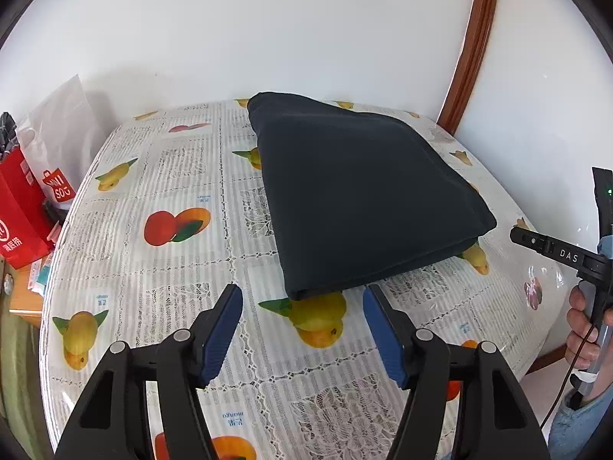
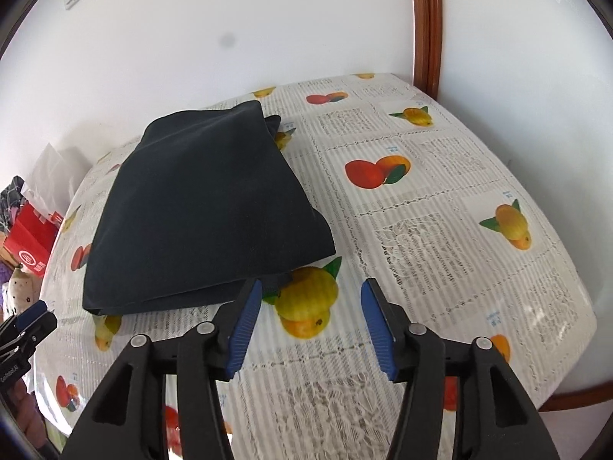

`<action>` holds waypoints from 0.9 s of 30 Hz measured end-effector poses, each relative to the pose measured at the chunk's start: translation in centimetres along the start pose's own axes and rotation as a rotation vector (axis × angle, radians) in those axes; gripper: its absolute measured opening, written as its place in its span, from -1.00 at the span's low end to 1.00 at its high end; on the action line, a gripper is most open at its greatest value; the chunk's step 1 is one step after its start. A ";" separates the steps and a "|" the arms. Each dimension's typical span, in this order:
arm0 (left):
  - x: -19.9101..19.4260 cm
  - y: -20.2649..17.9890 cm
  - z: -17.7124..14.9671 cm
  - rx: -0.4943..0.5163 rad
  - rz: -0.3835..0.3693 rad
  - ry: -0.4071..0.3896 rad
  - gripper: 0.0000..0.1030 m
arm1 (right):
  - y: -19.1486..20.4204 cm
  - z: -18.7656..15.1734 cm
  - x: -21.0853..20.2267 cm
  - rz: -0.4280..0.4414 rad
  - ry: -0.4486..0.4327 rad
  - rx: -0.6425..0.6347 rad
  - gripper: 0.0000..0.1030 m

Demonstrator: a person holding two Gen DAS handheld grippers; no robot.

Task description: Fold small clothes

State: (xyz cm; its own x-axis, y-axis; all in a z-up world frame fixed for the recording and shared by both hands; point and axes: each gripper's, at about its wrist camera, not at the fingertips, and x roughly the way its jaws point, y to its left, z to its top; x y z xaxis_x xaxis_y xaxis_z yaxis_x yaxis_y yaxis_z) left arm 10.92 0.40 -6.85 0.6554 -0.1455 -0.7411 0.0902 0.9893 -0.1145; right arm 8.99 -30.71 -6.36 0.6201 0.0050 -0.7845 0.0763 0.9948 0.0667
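A dark navy garment [image 1: 364, 191] lies folded into a thick rectangle on the fruit-print tablecloth [image 1: 172, 199]. My left gripper [image 1: 302, 295] hovers open just in front of the garment's near left corner, nothing between its blue pads. In the right wrist view the same garment [image 2: 207, 211] lies to the left, and my right gripper [image 2: 312, 287] is open above the cloth near the garment's near right corner, its left pad close to the fabric edge but not pressing it. The right gripper's body [image 1: 555, 253] shows at the left view's right edge, held by a hand.
A red shopping bag [image 1: 23, 207] and a clear plastic bag [image 1: 65, 122] stand off the table's left side. A white wall runs behind the table, with a brown wooden frame [image 1: 471, 46] at the right. The tablecloth [image 2: 440, 211] is bare right of the garment.
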 end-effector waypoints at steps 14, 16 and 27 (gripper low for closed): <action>-8.0 -3.4 -1.6 0.026 0.051 -0.117 0.88 | 1.2 -3.8 -10.7 -0.034 -0.165 -0.030 0.71; -8.8 -3.6 -1.7 0.025 0.067 -0.133 0.88 | 1.5 -4.4 -12.0 -0.037 -0.199 -0.046 0.83; -10.9 -4.0 -2.7 0.010 0.099 -0.165 0.90 | 2.1 -6.4 -14.5 -0.046 -0.217 -0.059 0.97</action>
State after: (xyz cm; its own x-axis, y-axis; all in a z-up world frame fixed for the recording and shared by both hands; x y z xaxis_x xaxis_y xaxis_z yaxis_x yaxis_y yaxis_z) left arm 1.43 -2.00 -0.09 0.7756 -0.0448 -0.6297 0.0261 0.9989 -0.0389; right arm -4.88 -28.07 1.21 0.7706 -0.0563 -0.6348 0.0671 0.9977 -0.0071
